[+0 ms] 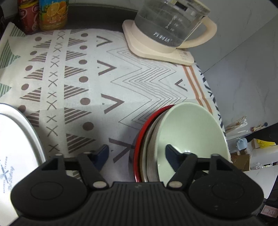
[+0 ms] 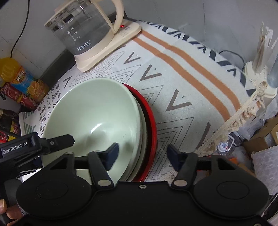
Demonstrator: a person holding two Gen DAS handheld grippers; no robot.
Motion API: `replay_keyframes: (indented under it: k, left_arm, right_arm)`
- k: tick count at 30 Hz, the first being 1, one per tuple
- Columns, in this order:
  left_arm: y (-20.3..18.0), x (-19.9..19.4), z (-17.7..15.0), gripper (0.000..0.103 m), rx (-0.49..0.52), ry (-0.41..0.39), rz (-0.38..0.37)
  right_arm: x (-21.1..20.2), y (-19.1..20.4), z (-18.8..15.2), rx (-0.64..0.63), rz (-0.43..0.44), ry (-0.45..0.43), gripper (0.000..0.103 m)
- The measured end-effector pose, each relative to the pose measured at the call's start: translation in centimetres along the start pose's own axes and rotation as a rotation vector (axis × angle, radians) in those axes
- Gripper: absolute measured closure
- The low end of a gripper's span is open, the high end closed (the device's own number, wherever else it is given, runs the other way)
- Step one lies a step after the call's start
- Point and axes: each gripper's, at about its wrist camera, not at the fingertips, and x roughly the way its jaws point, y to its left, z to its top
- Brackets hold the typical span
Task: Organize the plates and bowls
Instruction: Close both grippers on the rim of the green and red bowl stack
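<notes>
A patterned cloth (image 1: 97, 83) covers the table, with bottles (image 1: 43, 14) left of the kettle (image 1: 166, 29), and nearer than the kettle, the upward-facing green bowl (image 2: 93, 118) tops a red plate (image 2: 151, 125), straddled by both the left gripper (image 1: 137, 153) and the right gripper (image 2: 142, 153), fingers apart.

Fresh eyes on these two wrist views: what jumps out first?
The pale green bowl stacked on plates inside a red-rimmed dish, sitting on the patterned cloth near the table's edge. Both grippers straddle that stack's rim from opposite sides: the left gripper and the right gripper each have one finger over the bowl and one outside. Behind stands a glass kettle on its cream base, a red light lit.
</notes>
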Motion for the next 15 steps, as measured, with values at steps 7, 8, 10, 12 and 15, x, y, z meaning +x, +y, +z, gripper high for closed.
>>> replay_keyframes:
  k: [7, 8, 10, 12, 15]
  left_arm:
    - [0.14, 1.32, -0.64, 0.078, -0.015, 0.029, -0.013]
    - [0.11, 1.29, -0.70, 0.078, -0.013, 0.027, -0.012]
    - [-0.01, 1.22, -0.75, 0.079, 0.002, 0.028, -0.011]
    - [0.08, 1.18, -0.78, 0.079, -0.001, 0.035, -0.015]
    - [0.17, 0.99, -0.92, 0.079, -0.006, 0.040, -0.015]
  right_arm:
    - [0.77, -0.43, 0.34, -0.017, 0.019, 0.020, 0.072]
    - [0.78, -0.43, 0.40, -0.024, 0.020, 0.018, 0.072]
    - [0.74, -0.41, 0.39, -0.033, 0.021, 0.016, 0.073]
    - [0.75, -0.44, 0.48, -0.039, 0.022, 0.015, 0.073]
    - [0.63, -0.41, 0.44, -0.052, 0.022, 0.009, 0.073]
